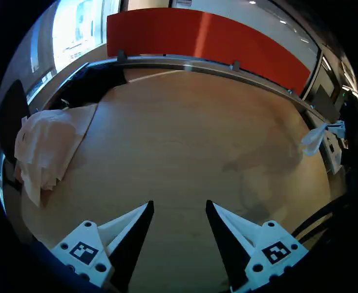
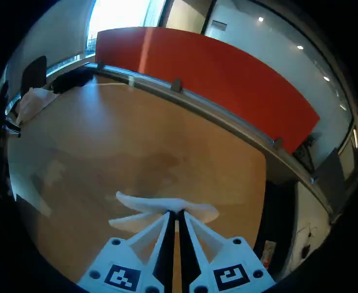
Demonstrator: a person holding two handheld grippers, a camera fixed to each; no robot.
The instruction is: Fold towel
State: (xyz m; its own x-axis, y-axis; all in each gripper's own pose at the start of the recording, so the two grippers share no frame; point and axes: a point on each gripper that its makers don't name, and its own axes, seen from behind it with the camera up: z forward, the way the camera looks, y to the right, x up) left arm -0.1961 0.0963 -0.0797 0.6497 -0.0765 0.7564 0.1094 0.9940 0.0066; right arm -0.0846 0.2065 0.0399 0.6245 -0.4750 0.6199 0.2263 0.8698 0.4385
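Right gripper (image 2: pixel 176 212): fingers pinched narrow on one white towel (image 2: pixel 164 204), the cloth fanning out just past the tips. Left gripper (image 1: pixel 179 202): fingers wide, holding nothing, over the bench (image 1: pixel 188 146). Best play, I'd say: spread the towel flat ahead of the left fingers, then take a second corner. One heaped pile of cloth (image 1: pixel 44 146) lies well off the left finger.

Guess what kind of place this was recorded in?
Probably an office: a wooden desk with a red divider panel along its far edge, a dark chair beside it, and recessed ceiling lights overhead.
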